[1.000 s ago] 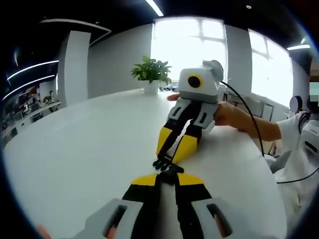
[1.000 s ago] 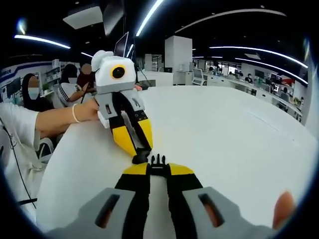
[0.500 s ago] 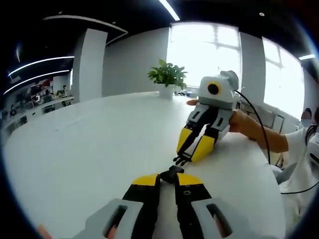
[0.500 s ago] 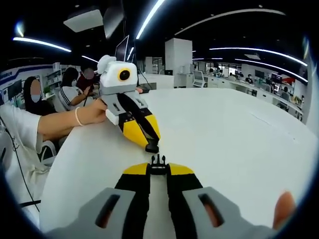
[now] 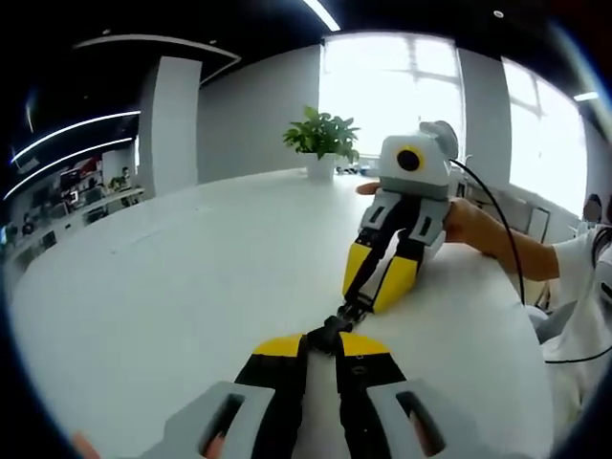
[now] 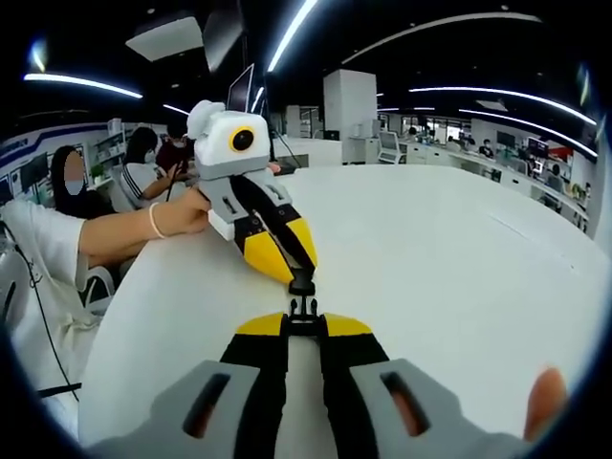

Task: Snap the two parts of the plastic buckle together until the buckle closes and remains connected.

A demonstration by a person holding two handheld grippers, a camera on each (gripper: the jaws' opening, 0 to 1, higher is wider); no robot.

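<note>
Left gripper view: left gripper (image 5: 325, 341) rising from the bottom, jaws pinched nearly together and clamping the black socket half of the buckle (image 5: 328, 334) at their tips. Just ahead, the right gripper (image 5: 359, 304) is reaching in from the far right, its yellow tips meeting the socket half nose to nose; whether the two halves are latched is too small to tell. Beyond, a hand (image 5: 467, 222) is holding the right gripper's body over the white table (image 5: 172, 268). A potted plant (image 5: 322, 142) is standing at the table's far edge.

Right gripper view: right gripper (image 6: 304, 323), jaws closed down on the pronged half of the buckle (image 6: 304, 308), prongs pointing fwd. Directly ahead, touching the prongs, the left gripper's tips (image 6: 300, 280) are gripping the socket half. Further off to the left, seated people (image 6: 143, 163) are showing behind the table.
</note>
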